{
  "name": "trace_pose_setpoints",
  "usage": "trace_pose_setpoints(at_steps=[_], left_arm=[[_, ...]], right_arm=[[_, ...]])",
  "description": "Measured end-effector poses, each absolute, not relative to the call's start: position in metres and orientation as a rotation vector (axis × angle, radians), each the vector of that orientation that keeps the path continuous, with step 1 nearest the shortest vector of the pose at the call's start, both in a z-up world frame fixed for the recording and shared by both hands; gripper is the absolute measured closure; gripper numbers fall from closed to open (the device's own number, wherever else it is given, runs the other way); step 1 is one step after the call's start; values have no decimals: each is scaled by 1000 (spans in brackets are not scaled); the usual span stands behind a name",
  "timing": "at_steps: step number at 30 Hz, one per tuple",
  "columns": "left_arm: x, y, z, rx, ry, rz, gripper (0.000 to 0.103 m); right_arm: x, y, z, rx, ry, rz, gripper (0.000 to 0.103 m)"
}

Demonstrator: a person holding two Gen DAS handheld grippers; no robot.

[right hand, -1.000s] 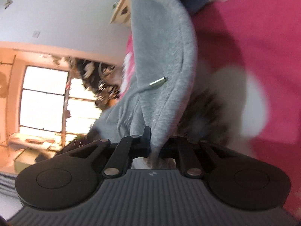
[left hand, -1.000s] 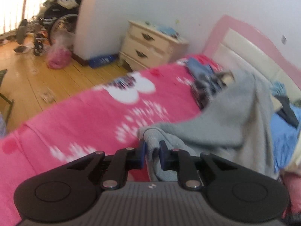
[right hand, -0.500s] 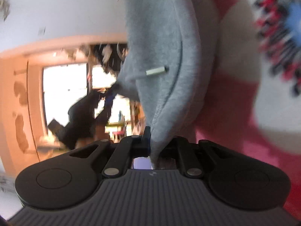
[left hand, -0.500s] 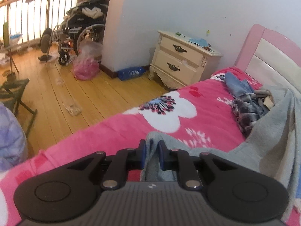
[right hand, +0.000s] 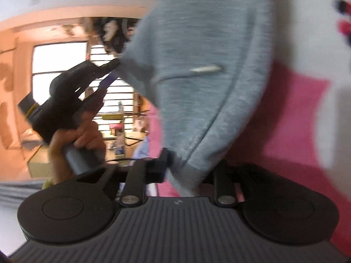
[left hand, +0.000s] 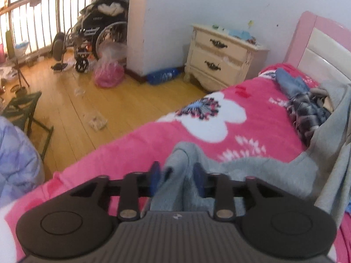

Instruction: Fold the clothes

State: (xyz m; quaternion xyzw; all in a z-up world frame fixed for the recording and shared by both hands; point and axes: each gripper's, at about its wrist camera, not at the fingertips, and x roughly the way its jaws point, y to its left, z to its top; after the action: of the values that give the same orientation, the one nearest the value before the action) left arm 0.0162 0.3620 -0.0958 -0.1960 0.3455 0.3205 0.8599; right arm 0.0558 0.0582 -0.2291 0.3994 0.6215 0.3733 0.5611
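Note:
A grey sweatshirt [left hand: 245,171] with a drawstring lies stretched over the pink flowered bedspread [left hand: 153,144]. My left gripper [left hand: 177,176] has its fingers a little apart with the garment's hem bunched between them. In the right wrist view the same grey sweatshirt [right hand: 201,70] hangs in front of the camera, its metal drawstring tip [right hand: 206,68] showing. My right gripper [right hand: 186,171] is shut on its ribbed edge. The left gripper [right hand: 109,70] also shows there, held in a hand, pinching another corner.
A pile of other clothes [left hand: 307,105] lies near the pink headboard [left hand: 318,43]. A cream nightstand [left hand: 223,57] stands by the wall. A wheelchair [left hand: 96,39], a pink bag [left hand: 109,74] and a green stool [left hand: 24,107] are on the wooden floor.
The sweatshirt has been pulled away from the clothes pile towards the bed's foot. The left gripper's jaws have widened slightly. The right gripper swung round, bringing the left gripper into its view.

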Motion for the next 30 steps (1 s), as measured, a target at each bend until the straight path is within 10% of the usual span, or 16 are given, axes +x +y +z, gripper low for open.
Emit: trace_pose_setpoints(at_steps=[2,11,30], left_arm=[[11,362,-98,-416,739,663,52],[-52,362,-84,-559,730,601,32],[-182,312,-151,-832,864,181,26]], right_arm=[[55,55,-232,937,1484,865,50],[53,28,-220,925,1484,817,35],[47,34,-254,1002,1473,799,27]])
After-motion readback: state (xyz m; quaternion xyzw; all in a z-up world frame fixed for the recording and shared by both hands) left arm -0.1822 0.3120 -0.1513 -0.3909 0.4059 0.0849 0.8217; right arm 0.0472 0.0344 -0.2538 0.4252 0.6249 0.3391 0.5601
